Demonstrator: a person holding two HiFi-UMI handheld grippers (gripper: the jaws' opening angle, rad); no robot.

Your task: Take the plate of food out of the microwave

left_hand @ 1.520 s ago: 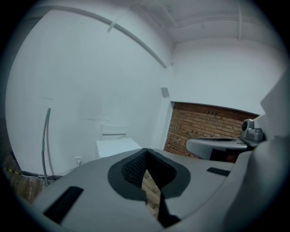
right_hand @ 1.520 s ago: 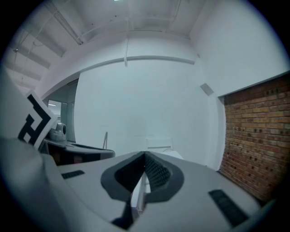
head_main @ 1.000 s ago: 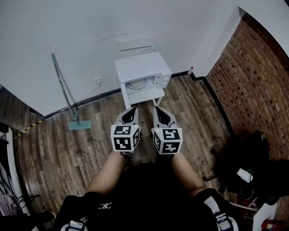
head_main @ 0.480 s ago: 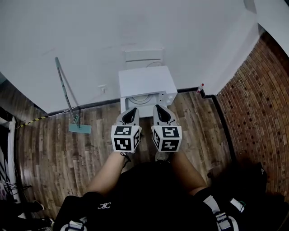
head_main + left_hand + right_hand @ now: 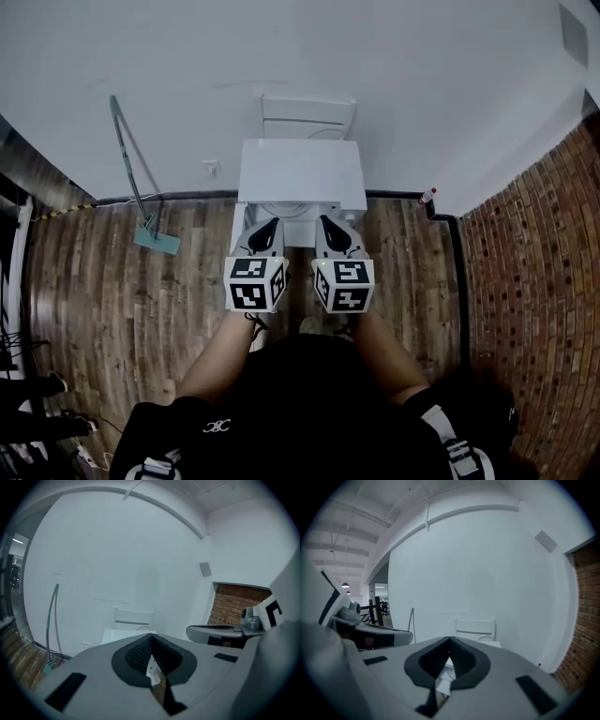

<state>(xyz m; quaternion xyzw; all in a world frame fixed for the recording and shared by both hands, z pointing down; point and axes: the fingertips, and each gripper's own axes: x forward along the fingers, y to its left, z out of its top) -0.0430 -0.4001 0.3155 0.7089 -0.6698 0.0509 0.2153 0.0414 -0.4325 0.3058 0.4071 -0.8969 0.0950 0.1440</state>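
A mop (image 5: pixel 156 241) leaned against the wall. The left tongs (image 5: pixel 265 225) were pressed shut, holding nothing. Just beyond them stood the white microwave (image 5: pixel 300 169), the plate (image 5: pixel 281 210) barely showing inside. The right tongs (image 5: pixel 330 223) were likewise closed and empty.

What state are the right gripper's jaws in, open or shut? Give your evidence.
Shut. In the right gripper view, the right gripper has its jaws meeting at the tips, with nothing held between them.

Microwave (image 5: pixel 300 173) has drawn nearer, squared up at 12 o'clock. Left tool (image 5: pixel 266 227) and right tool (image 5: pixel 331 227) tips now overlap its front edge.
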